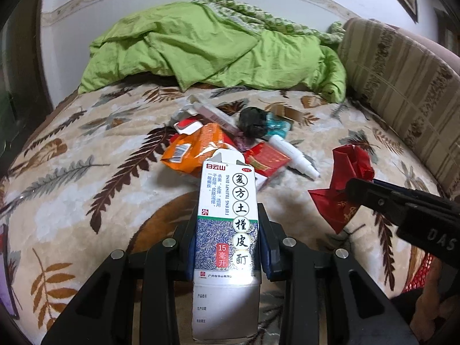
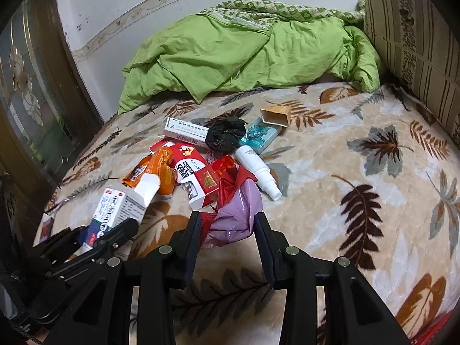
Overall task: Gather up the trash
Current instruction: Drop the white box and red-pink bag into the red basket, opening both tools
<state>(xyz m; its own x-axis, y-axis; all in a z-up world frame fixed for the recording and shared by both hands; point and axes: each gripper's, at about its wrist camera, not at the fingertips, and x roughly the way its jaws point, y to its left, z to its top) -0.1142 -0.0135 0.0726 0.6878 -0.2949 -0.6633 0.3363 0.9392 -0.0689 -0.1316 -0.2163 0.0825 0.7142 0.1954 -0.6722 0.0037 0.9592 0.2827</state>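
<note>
We see a bed [image 2: 330,149] under a leaf-patterned blanket [image 2: 359,230], carrying a crumpled green quilt [image 2: 230,54] at its far end, a striped cushion [image 2: 417,43] along one side, and mid-bed a trash heap [image 2: 207,158] of boxes, wrappers and a white bottle [image 2: 257,169].

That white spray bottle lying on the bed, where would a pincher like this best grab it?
Around the wide body of the white spray bottle, probably from above, one finger on each long side. It lies flat on the leaf-patterned blanket with its narrow nozzle toward the camera. The nozzle end tapers and would likely slip. Its right flank is free; a red carton crowds the left.
</note>
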